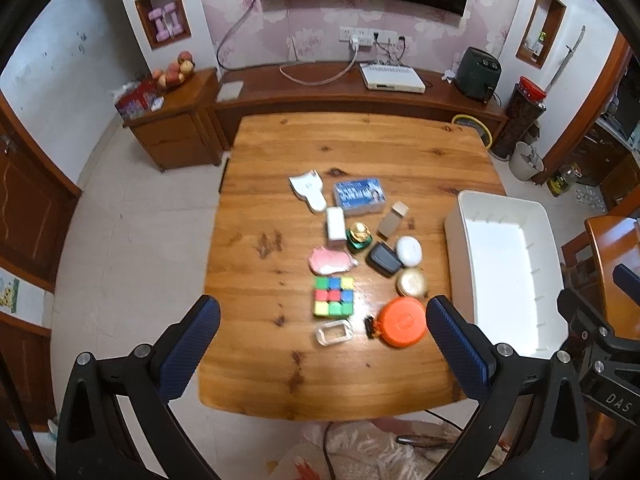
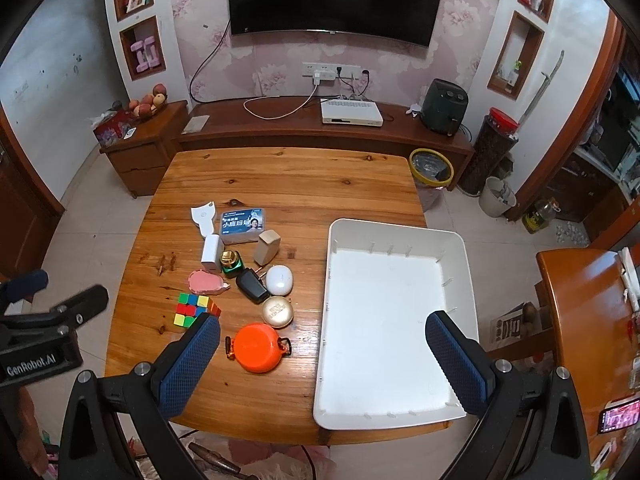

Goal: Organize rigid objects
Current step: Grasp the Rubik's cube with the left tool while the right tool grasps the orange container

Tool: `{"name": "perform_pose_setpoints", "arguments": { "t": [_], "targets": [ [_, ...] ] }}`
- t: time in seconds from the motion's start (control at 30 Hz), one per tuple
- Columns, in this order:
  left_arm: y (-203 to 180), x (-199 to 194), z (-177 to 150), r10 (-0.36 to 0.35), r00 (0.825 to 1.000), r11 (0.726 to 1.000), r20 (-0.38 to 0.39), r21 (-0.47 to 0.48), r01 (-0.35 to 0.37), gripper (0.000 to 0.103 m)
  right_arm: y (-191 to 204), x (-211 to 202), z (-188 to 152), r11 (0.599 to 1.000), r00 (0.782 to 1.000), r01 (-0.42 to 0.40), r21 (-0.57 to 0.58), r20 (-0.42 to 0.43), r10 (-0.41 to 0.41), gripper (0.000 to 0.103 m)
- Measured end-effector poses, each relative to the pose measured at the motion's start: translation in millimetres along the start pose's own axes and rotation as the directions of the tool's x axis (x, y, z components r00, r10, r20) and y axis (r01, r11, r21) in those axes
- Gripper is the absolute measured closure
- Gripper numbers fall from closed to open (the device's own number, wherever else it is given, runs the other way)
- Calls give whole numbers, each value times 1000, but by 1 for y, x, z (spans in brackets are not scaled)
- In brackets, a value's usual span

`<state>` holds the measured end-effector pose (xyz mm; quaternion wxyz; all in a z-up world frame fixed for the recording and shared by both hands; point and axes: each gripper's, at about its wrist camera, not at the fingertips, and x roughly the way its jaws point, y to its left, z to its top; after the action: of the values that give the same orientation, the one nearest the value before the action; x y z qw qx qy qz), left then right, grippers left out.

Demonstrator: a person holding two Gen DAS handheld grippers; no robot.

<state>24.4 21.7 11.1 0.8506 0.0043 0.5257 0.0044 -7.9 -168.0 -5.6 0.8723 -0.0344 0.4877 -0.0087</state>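
Several small rigid objects lie clustered on the wooden table (image 1: 280,160): an orange round case (image 1: 401,321) (image 2: 257,346), a colour cube (image 1: 333,297) (image 2: 193,309), a gold round tin (image 1: 411,282) (image 2: 277,311), a black key fob (image 2: 251,285), a white oval case (image 2: 279,279), a pink oval item (image 2: 205,282), a blue box (image 2: 243,225) and a clear small box (image 1: 334,332). An empty white tray (image 1: 460,216) (image 2: 332,240) sits to their right. My left gripper (image 1: 322,334) is open above the table's near edge. My right gripper (image 2: 322,344) is open above the tray's left rim.
A white scraper (image 2: 205,219), a white block (image 2: 212,253), a tan block (image 2: 267,246) and a green jar (image 2: 231,264) lie among the objects. A TV cabinet (image 2: 304,128) stands behind the table. A yellow bin (image 2: 431,171) stands at the far right corner.
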Motion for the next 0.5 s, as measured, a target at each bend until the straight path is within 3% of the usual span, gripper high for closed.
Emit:
{"name": "perform_pose_setpoints", "arguments": {
  "t": [0.17, 0.5],
  "targets": [
    [15, 1, 6, 3, 999, 1000, 32, 30, -4, 1, 1, 0, 3, 999, 1000, -15, 39, 15, 14, 0],
    [30, 34, 7, -78, 997, 989, -9, 125, 78, 1, 14, 10, 4, 998, 996, -40, 48, 79, 36, 0]
  ]
}}
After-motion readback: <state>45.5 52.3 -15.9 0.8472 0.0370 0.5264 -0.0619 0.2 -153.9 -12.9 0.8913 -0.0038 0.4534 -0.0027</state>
